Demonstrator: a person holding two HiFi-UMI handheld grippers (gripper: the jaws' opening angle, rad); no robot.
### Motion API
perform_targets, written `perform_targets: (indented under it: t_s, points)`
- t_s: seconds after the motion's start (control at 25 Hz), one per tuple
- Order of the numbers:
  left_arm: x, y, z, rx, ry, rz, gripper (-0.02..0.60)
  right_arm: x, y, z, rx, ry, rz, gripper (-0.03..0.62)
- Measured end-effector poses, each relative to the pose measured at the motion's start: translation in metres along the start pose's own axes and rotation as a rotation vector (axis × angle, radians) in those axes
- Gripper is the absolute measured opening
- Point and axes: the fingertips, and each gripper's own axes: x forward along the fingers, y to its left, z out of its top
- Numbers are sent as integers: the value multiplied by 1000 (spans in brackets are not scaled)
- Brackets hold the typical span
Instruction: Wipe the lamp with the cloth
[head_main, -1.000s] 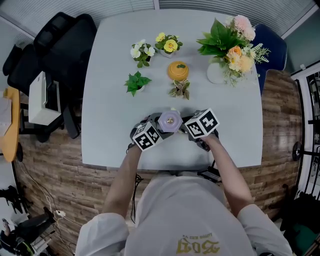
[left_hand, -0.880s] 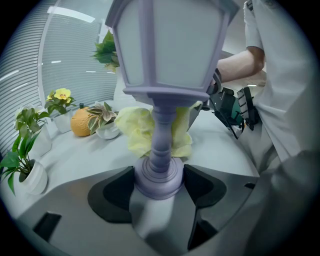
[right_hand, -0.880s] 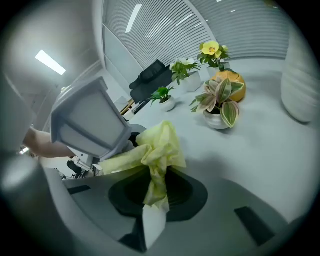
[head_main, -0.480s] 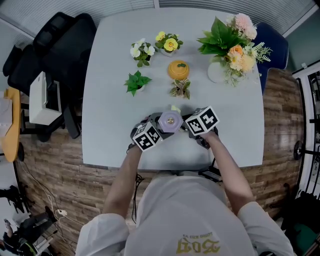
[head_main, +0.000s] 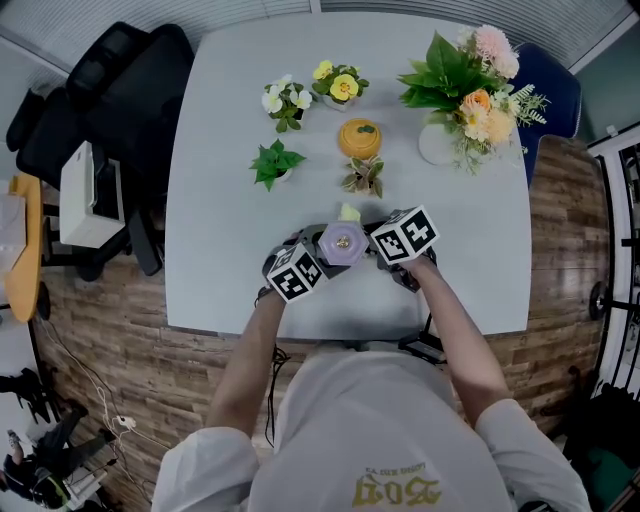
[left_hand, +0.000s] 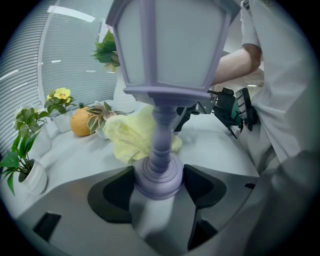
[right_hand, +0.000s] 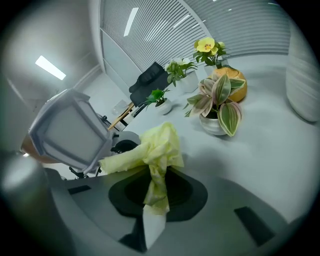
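Pale table (head_main: 220, 200), plank floor (head_main: 150, 360); lamp (head_main: 341, 242), cloth (head_main: 349, 212) gripped.

Head view steeply down, gripper views low, close, sharing lamp (left_hand: 165, 45), cloth (right_hand: 159, 145)

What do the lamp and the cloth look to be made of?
The lamp looks like moulded plastic: matte lilac, smooth turned stem, frosted panes, no metallic glint. The cloth looks like soft yellow fabric, perhaps microfibre: it crumples and hangs in limp folds.
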Motion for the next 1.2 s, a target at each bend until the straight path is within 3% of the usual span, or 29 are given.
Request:
perform_targets:
  t_s: [0.6,1.2]
  points:
    - [-1,1,0,1,-3,0,305,13,-7,15,32,-15,14,61]
    - [-1,0,-1,0,0,0,305,-4,-10,-5,44,-21,-17,60]
